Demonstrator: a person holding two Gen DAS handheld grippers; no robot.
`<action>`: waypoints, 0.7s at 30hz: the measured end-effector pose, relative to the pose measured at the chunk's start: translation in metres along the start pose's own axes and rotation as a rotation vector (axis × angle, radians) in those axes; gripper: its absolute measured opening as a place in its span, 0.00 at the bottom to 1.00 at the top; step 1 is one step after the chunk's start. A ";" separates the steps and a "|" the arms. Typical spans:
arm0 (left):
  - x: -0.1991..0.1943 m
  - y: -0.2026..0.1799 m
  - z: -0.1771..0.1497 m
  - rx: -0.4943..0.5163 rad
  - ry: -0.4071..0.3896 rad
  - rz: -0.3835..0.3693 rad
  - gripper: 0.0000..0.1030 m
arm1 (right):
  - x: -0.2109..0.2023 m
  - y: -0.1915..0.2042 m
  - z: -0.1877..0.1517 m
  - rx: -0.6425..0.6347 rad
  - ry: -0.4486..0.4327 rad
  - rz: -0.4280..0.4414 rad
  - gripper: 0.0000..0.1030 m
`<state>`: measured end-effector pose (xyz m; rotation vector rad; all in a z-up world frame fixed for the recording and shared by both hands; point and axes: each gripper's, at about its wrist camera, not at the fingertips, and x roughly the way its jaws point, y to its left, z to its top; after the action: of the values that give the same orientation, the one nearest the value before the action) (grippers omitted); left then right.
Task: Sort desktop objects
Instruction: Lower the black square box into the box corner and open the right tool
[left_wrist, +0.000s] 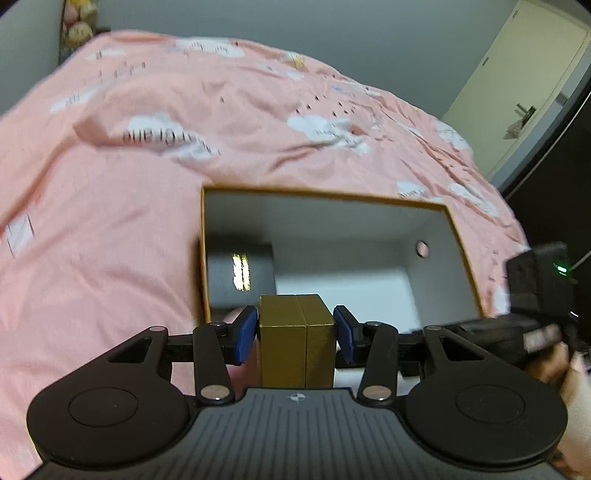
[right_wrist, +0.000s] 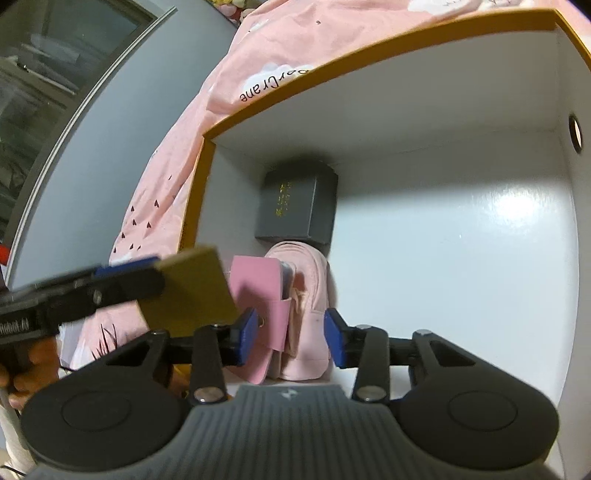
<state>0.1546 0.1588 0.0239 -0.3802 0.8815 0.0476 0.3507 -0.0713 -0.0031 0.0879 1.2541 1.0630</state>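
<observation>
Left tongs (left_wrist: 295, 334) grip gold box (left_wrist: 297, 339); pink pouch (right_wrist: 295, 317) (right view only).

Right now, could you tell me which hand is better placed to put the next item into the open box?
The left. The left gripper already carries the gold box between its pads, right at the storage box's near rim. The right gripper is over the pink pouch already lying inside, and grips nothing.

Open box (right_wrist: 369, 79): lying on the bedspread (left_wrist: 147, 184).
Small dark box (right_wrist: 295, 206): sitting in its far left corner.
Pouch (right_wrist: 295, 314): lying just in front of it.
</observation>
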 end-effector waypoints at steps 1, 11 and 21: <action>0.003 -0.003 0.004 0.020 -0.010 0.027 0.51 | 0.001 0.001 0.003 -0.011 -0.007 -0.011 0.38; 0.047 -0.044 0.022 0.345 -0.056 0.246 0.51 | 0.021 0.012 0.038 -0.143 -0.040 -0.144 0.23; 0.087 -0.080 -0.019 0.830 -0.091 0.450 0.51 | 0.028 0.002 0.044 -0.169 -0.027 -0.203 0.23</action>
<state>0.2117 0.0682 -0.0284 0.5939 0.8080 0.1065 0.3825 -0.0302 -0.0061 -0.1515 1.1185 0.9832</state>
